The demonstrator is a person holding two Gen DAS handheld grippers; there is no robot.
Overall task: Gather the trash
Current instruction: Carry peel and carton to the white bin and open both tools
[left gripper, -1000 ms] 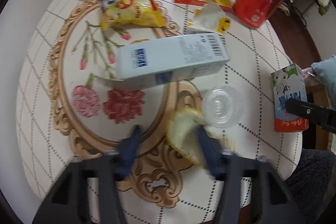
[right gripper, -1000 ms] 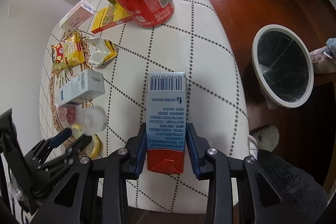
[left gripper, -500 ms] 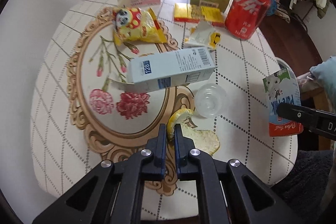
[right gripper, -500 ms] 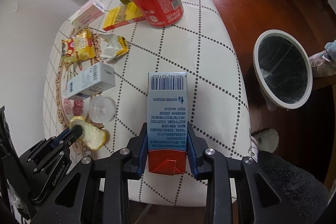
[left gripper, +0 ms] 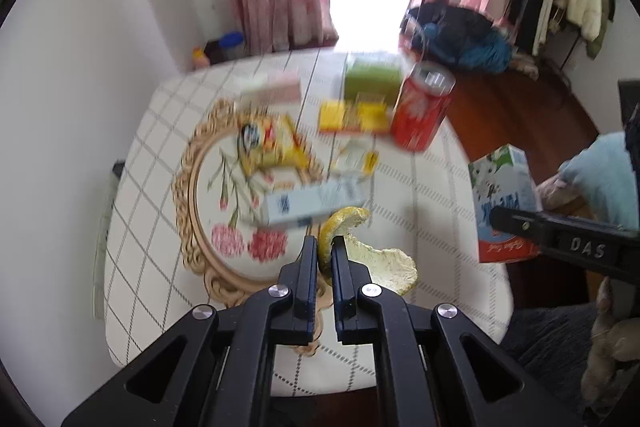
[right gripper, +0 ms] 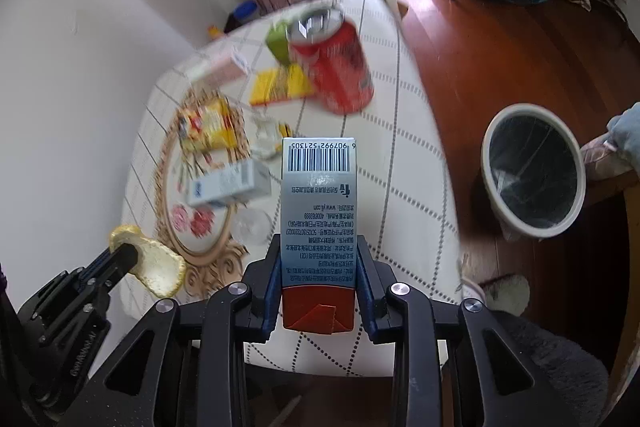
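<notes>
fingers: our left gripper [left gripper: 325,251] pinches the peel [left gripper: 376,263] by its edge, right gripper [right gripper: 318,267] clamps the milk carton [right gripper: 318,195] | both held clear of the desk [right gripper: 404,131] | next: bin [right gripper: 534,175] (on the floor, right)

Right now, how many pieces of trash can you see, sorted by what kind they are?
Boxes and cartons: 5, namely the milk carton, blue-white box, pink box, green box, yellow box
Wrappers: 2, namely the yellow snack bag and torn wrapper
Cans: 1, the red can
Peels: 1, the peel
Plastic lids: 1, the clear lid
Total: 10
</notes>
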